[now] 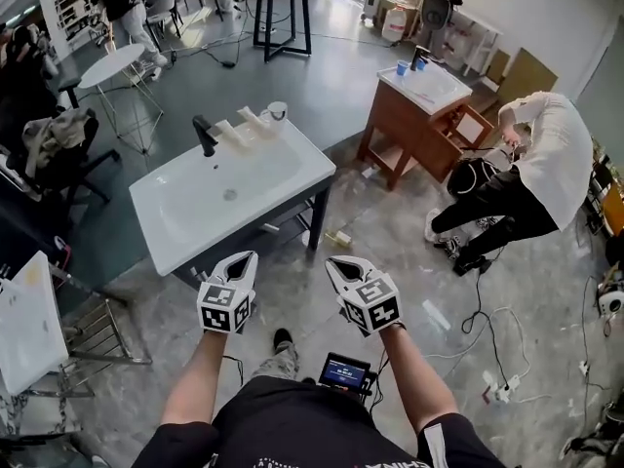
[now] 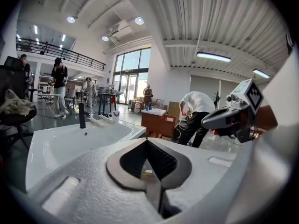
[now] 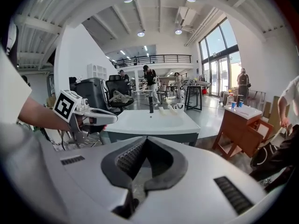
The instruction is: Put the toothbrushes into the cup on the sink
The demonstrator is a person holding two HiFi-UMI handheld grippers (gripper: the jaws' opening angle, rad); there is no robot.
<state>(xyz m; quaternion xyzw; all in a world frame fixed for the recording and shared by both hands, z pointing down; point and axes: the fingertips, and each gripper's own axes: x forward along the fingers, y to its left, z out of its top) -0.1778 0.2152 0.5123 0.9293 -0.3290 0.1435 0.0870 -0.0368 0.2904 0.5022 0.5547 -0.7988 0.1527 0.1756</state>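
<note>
My white left gripper and right gripper, each bearing black-and-white square markers, have jaws pressed together, empty, near the white rectangular sink.

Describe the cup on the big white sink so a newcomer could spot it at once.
Find the large white sink on the dark frame in the foreground. Along its far edge, past the black faucet and the pale toothbrushes lying flat, the cup stands at the right corner. It is white, unlike the blue cup on the wooden vanity beyond.
</note>
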